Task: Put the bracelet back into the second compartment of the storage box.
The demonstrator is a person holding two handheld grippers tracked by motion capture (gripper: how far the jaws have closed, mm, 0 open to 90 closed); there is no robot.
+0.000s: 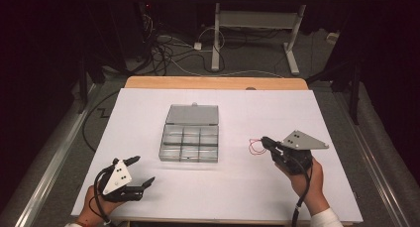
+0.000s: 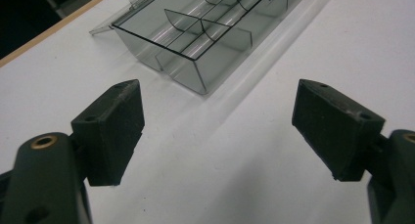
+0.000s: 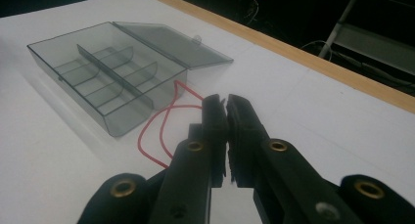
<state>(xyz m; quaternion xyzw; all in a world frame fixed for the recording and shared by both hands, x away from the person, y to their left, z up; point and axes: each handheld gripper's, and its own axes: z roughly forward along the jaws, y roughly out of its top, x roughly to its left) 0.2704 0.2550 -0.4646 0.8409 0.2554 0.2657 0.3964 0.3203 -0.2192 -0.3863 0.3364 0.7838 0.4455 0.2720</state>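
A clear grey compartment box (image 1: 167, 138) lies open mid-table, its lid (image 1: 192, 114) folded flat on the far side and its several cells empty. The box (image 2: 195, 62) lies ahead of my left gripper (image 2: 220, 111), whose jaws stand wide apart over bare white table. In the high view the left gripper (image 1: 145, 169) is at the near left, open and holding nothing. My right gripper (image 1: 264, 140) is to the right of the box, shut on a thin red wire (image 1: 255, 146). The wire (image 3: 156, 121) loops from the jaws toward the box (image 3: 98, 77).
A white sheet (image 1: 277, 113) covers the table, with a wooden edge (image 1: 213, 82) showing at the far side. Beyond it are a dark floor with cables (image 1: 168, 48) and the legs of another table (image 1: 216, 38).
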